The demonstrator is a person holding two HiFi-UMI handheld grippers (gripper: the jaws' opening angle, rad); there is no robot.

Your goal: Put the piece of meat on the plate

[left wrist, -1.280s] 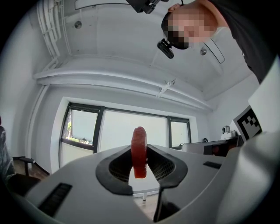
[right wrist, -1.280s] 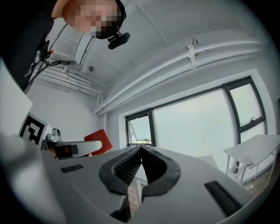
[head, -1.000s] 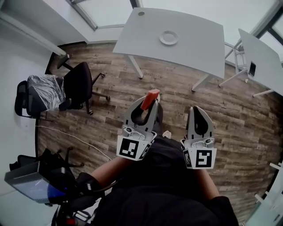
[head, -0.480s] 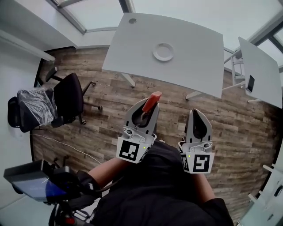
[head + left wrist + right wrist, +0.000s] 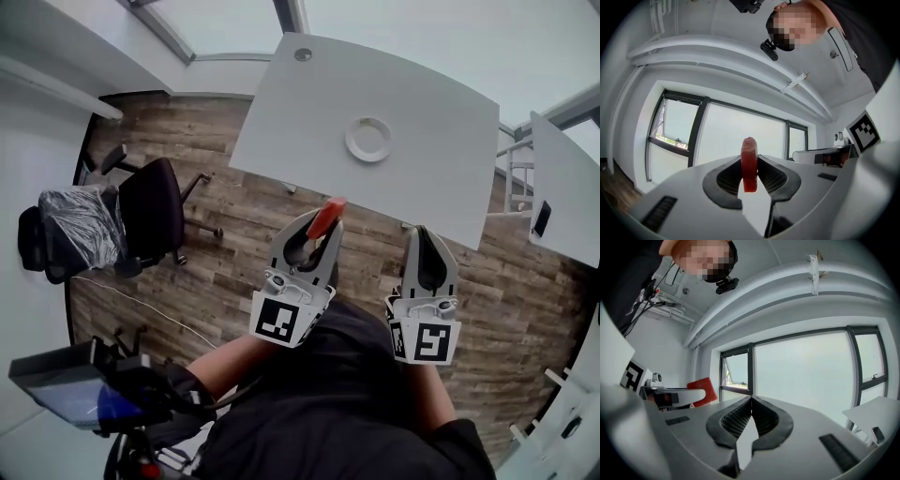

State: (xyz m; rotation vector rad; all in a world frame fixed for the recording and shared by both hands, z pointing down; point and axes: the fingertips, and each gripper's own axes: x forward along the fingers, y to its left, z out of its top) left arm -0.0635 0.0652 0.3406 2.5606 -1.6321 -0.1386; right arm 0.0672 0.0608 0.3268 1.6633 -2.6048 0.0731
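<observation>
The piece of meat [image 5: 749,161], a red slab stood on edge, is pinched between the jaws of the left claw [image 5: 322,223]. Both pads press on its flat sides, and its top end pokes out above the tips. In the head view it is held in the air nearer the person than the plate [image 5: 369,139], below and left of it in the picture. It shows just short of the near edge of the desk [image 5: 431,103].

The plate is white and round, with nothing on it, and lies near the middle of that pale desk. Left of the plate and farther off, by the desk's far corner, is a small round grommet [image 5: 303,54].

The right claw [image 5: 425,232] is held beside the left one, below and to the right of the plate in the picture. Its jaws are closed tip to tip with nothing between them.

Below both claws is the wooden floor [image 5: 234,272], and the person's dark sleeves [image 5: 281,366] run back from them. Well to the left of the plate a black office chair [image 5: 155,202] stands on the floor. To the plate's right is the edge of a second desk [image 5: 567,169].
</observation>
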